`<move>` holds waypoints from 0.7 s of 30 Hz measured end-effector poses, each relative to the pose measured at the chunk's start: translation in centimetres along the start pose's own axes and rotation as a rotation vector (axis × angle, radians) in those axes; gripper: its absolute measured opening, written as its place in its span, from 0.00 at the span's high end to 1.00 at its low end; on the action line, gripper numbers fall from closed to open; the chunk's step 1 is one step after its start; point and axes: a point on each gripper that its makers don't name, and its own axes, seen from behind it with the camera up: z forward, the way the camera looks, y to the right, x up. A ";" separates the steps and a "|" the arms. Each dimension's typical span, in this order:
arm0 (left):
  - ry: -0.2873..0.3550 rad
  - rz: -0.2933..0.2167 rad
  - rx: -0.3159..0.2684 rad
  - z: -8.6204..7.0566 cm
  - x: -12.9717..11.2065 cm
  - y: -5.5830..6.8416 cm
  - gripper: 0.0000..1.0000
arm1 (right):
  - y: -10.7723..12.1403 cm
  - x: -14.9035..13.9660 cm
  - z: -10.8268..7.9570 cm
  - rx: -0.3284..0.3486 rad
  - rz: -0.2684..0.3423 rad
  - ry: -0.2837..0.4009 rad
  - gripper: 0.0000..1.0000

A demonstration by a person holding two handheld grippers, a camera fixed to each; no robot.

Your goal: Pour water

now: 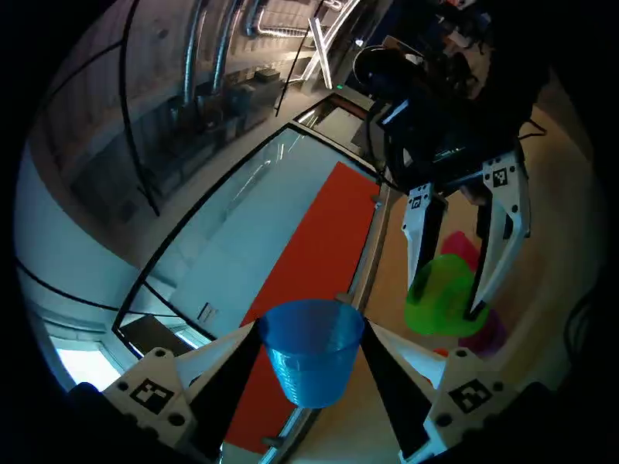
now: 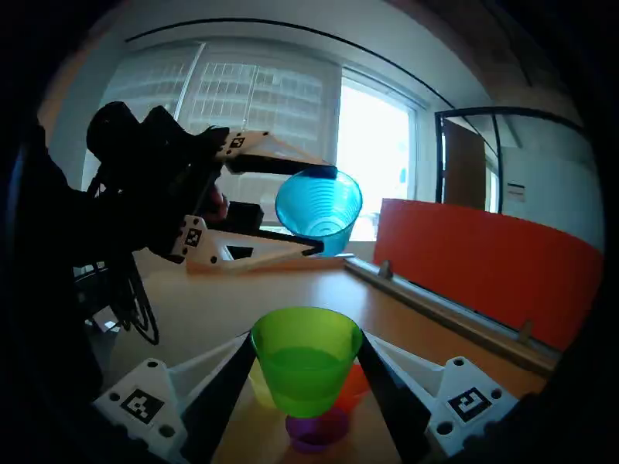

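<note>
The left hand-held gripper [image 1: 309,329] is closed on a blue cup [image 1: 313,363], both fingers pressing on its sides near the rim. In the right gripper view this cup hangs in the air above the tabletop [image 2: 224,309], tipped on its side with its mouth turned toward the camera. The right hand-held gripper [image 2: 306,340] is clamped on a green cup [image 2: 307,371], which stands upright between its fingers, lower than the blue cup and apart from it. A darker band shows partway up the green cup's wall; whether that is water I cannot tell. Just under the green cup, on the tabletop, are a yellow cup [image 2: 259,387], an orange cup [image 2: 353,387] and a purple cup [image 2: 317,431]. An orange partition [image 2: 487,263] runs along the far edge of the tabletop, with a bright window [image 2: 371,155] behind.
</note>
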 end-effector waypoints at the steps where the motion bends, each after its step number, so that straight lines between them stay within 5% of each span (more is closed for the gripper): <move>1: -0.003 -0.016 0.001 0.0 -0.2 0.0 0.12 | 0.0 0.0 -0.1 -0.001 -0.001 0.000 0.08; 21: -0.044 -0.221 -0.017 -1.0 -1.2 0.4 0.13 | 0.1 0.5 -0.9 -0.004 -0.028 -0.018 0.08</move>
